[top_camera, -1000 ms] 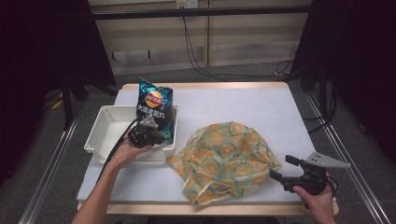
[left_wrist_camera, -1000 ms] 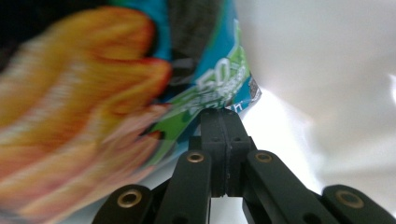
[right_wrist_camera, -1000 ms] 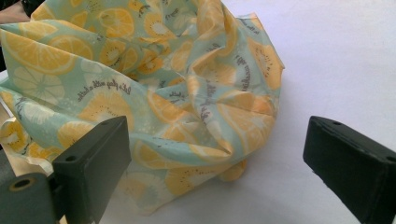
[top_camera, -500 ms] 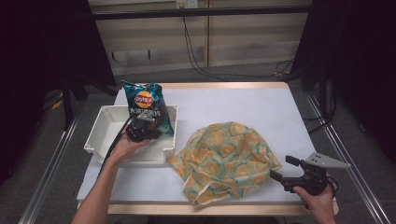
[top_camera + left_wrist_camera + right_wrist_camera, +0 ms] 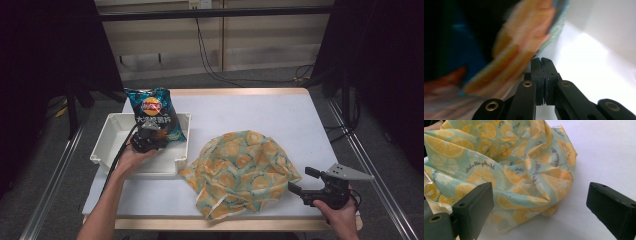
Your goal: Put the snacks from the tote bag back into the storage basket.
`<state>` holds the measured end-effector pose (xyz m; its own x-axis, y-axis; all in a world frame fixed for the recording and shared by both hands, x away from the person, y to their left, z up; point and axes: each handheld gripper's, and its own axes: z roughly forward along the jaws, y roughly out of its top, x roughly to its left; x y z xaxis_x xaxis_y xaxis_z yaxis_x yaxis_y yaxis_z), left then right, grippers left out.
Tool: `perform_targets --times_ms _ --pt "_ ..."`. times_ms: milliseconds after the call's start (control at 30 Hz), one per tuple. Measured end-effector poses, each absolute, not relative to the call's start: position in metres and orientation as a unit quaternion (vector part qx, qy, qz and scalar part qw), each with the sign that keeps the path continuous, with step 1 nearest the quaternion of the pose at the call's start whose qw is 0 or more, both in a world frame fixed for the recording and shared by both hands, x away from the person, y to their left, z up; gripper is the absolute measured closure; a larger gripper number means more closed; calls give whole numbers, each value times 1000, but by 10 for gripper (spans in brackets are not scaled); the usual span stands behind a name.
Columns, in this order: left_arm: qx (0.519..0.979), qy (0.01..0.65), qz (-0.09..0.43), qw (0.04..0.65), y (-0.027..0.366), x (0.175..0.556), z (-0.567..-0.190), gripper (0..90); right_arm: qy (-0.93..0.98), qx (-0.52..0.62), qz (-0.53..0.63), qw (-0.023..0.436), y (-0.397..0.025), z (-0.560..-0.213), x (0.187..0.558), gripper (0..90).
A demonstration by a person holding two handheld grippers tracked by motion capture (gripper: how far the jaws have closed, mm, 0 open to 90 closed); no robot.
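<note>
Two tools on white worktop (image 5: pixel 260 115), chip bag over tray.
Left tool (image 5: pixel 148 138) clenched on chip bag (image 5: pixel 152 112), upright above white tray (image 5: pixel 107 150). Right tool (image 5: pixel 311 181) spread wide, empty, just beside citrus-print cloth (image 5: pixel 240 167) right of tray.

Ahead of my right gripper (image 5: pixel 541 205), the citrus-print cloth (image 5: pixel 506 167) reads roughly "let's play with a little". The chip bag's (image 5: pixel 152 112) lettering is illegible.
</note>
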<state>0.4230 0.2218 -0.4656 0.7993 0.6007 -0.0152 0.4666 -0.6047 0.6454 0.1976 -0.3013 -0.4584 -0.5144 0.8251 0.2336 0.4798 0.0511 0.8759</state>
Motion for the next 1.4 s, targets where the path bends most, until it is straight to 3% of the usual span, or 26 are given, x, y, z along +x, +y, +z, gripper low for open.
perform_targets --times_ms 267,600,900,967,1067,1200,1400 --pt "880 301 100 354 230 412 -461 875 703 466 509 172 -303 -458 196 69" --pt "853 305 118 406 237 391 -449 763 702 467 509 174 -303 -458 195 69" --pt "826 329 137 436 240 371 -446 540 704 464 508 176 -303 -458 195 70" --pt "810 347 123 456 243 367 -446 455 703 466 507 175 -304 -458 194 70" --pt "800 362 139 458 246 360 -443 422 702 465 509 178 -304 -458 194 70" --pt "794 366 150 461 250 348 -439 279 700 469 508 178 -307 -458 192 70" --pt "789 364 145 474 253 325 -438 171 698 471 509 180 -308 -458 191 70"
